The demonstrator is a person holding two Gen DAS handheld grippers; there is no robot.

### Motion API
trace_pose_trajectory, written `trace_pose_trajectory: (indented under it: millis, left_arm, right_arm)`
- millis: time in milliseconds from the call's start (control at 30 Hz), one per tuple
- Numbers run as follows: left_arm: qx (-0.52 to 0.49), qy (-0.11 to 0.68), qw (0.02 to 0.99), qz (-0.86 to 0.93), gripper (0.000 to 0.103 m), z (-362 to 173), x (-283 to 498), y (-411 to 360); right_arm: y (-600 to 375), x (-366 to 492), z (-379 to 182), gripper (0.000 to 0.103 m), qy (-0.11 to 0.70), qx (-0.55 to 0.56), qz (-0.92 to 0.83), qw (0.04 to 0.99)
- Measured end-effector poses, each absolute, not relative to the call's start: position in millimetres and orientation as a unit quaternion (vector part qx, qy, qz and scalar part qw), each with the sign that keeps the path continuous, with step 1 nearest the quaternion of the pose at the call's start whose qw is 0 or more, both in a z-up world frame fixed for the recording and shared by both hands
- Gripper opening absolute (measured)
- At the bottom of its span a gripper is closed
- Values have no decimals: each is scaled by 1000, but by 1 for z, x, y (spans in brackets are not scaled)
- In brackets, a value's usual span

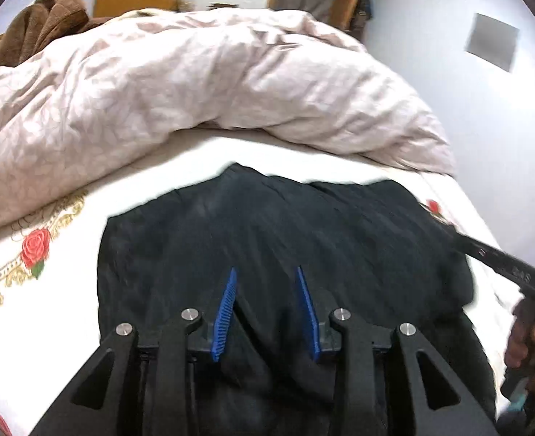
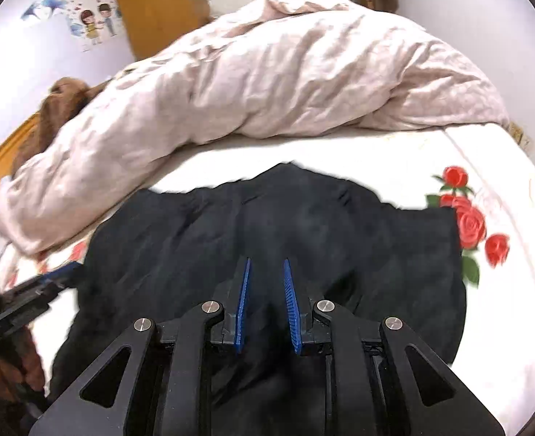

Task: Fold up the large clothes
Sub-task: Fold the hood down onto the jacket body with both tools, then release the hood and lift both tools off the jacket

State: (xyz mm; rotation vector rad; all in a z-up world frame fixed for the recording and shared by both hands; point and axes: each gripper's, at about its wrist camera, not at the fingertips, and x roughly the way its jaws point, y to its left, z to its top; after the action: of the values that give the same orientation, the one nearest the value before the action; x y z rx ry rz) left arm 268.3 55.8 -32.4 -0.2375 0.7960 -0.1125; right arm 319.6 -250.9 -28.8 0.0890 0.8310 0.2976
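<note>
Black garment (image 1: 285,225); white sheet (image 2: 394,156), red roses; pale pink leaf-print duvet (image 1: 158,83); blue-padded tongs (image 1: 267,272).

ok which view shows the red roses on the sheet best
The right wrist view: the red roses sit as a full cluster beside the black garment. The left wrist view shows one rose at its left and a blurred bit at right.

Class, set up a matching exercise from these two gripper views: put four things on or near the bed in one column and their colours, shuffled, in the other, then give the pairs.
Things:
1. garment
2. duvet
3. gripper pads
4. roses on the bedsheet

Colours:
A. red
B. pale pink
C. black
D. blue

Pairs: 1-C, 2-B, 3-D, 4-A
</note>
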Motion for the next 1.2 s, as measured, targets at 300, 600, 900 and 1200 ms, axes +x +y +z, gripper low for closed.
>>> trace_pose_trajectory:
  millis: [300, 600, 900, 1200]
  left_arm:
    - [-104, 424, 899, -28, 36, -95, 298, 65]
    - [-130, 384, 911, -78, 35, -40, 240, 59]
    - [-107, 449, 884, -81, 36, -107, 237, 30]
    - [-65, 436, 895, -75, 36, -116, 240, 20]
  right_arm:
    - [-279, 349, -110, 17, 453, 66, 102, 883]
    - [-266, 299, -38, 20, 401, 87, 149, 900]
    - [-216, 293, -121, 18, 477, 54, 186, 857]
    - [-210, 293, -135, 16, 457, 24, 180, 871]
